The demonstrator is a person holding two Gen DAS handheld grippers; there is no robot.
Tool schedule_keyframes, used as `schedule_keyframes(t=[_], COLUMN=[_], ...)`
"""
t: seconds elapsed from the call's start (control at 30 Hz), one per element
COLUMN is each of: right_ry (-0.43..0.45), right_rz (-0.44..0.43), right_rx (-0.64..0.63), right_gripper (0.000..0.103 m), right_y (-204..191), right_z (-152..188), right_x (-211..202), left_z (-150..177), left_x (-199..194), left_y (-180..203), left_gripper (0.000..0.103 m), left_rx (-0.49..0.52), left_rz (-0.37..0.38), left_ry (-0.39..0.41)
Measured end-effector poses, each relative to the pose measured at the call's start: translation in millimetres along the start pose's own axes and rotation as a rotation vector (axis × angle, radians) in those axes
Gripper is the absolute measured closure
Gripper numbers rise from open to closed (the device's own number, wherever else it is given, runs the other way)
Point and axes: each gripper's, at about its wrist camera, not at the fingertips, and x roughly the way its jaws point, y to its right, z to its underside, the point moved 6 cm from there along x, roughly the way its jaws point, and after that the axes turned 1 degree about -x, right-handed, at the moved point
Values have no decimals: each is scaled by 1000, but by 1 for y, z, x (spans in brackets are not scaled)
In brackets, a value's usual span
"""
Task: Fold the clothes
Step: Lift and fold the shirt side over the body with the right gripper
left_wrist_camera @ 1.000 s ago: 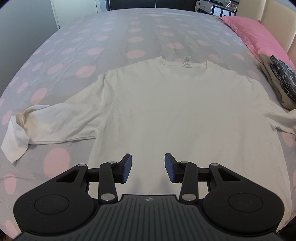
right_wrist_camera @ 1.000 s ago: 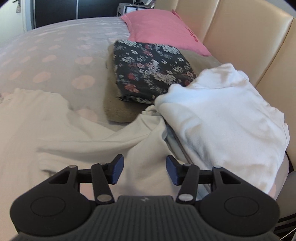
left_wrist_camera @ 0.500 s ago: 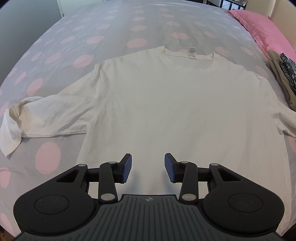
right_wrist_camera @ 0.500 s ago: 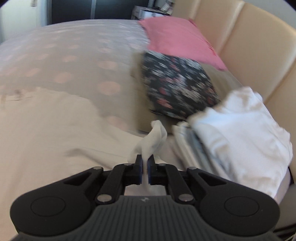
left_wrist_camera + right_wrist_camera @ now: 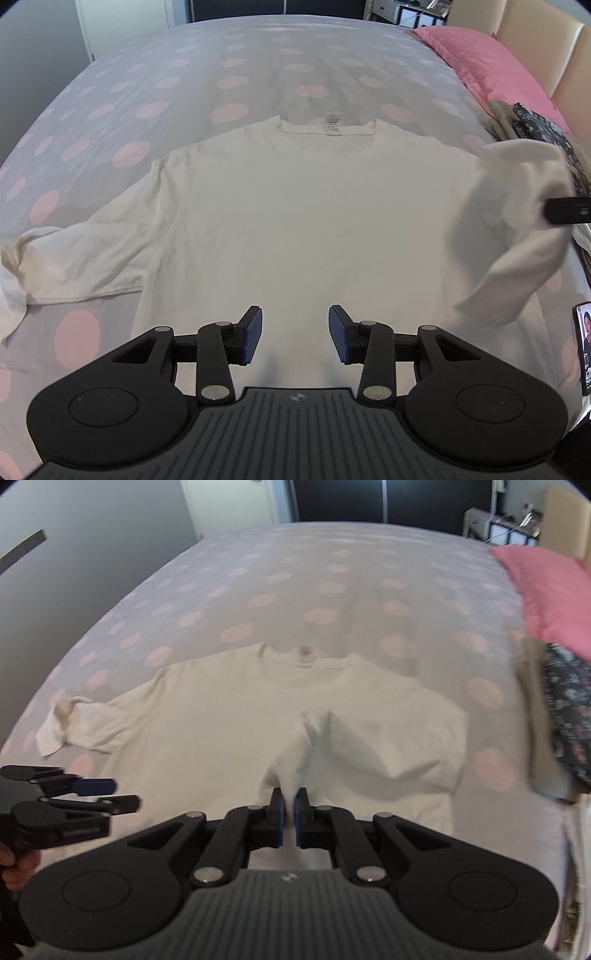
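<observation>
One white long-sleeved shirt [image 5: 295, 221] lies flat at frame centre on the spotted bed [image 5: 184, 74]. Right tongs [image 5: 289, 821]: clamped together on the shirt's sleeve [image 5: 332, 746], which is lifted over the body, right of centre. Left tongs [image 5: 295, 334]: apart, nothing between them, above the hem. Folded clothes [image 5: 569, 709] sit at right edge.

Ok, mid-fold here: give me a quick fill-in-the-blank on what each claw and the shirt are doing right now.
1. The right claw is shut on the white shirt's ____.
2. The left claw is ____ and holds nothing.
3. The shirt's neck label lies at the ____ edge of the shirt.

Missing words: sleeve; open; far
</observation>
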Motion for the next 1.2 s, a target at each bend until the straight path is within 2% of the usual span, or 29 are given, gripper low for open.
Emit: schedule_keyframes(t=[0.17, 0.27, 0.43, 0.6, 0.7, 0.77, 0.87, 0.93, 0.97, 1.0, 1.03, 1.1, 1.2], right_ry=[-37, -35, -37, -109, -158, -186, -223, -241, -249, -258, -262, -248, -230], right_rz=[-3, -7, 23, 43, 16, -19, -62, -69, -67, -62, -53, -57, -138], right_rx=[16, 43, 107, 197, 235, 268, 305, 302, 295, 283, 277, 276, 257], right_gripper=[87, 77, 73, 73, 72, 65, 60, 61, 66, 75, 94, 94, 95], right_y=[-11, -9, 15, 52, 64, 68, 68, 64, 62, 60, 59, 54, 35], right_z=[-5, -7, -6, 17, 36, 46, 59, 64, 65, 67, 68, 63, 51], right_x=[30, 34, 33, 44, 58, 69, 87, 98, 103, 106, 107, 103, 92], left_z=[3, 7, 14, 18, 18, 17, 17, 16, 16, 15, 15, 15, 16], left_x=[6, 10, 8, 9, 13, 16, 20, 22, 23, 23, 22, 19, 14], left_y=[7, 13, 35, 58, 66, 69, 71, 70, 70, 70, 70, 71, 77], left_gripper=[65, 65, 65, 65, 65, 65, 65, 65, 65, 65, 65, 65, 65], left_rx=[38, 59, 134, 200, 212, 215, 218, 217, 216, 215, 215, 220, 247], left_rz=[1, 11, 62, 92, 94, 91, 78, 72, 70, 73, 79, 94, 129], left_ry=[-20, -27, -18, -12, -18, -23, -31, -33, -34, -30, -26, -15, 7])
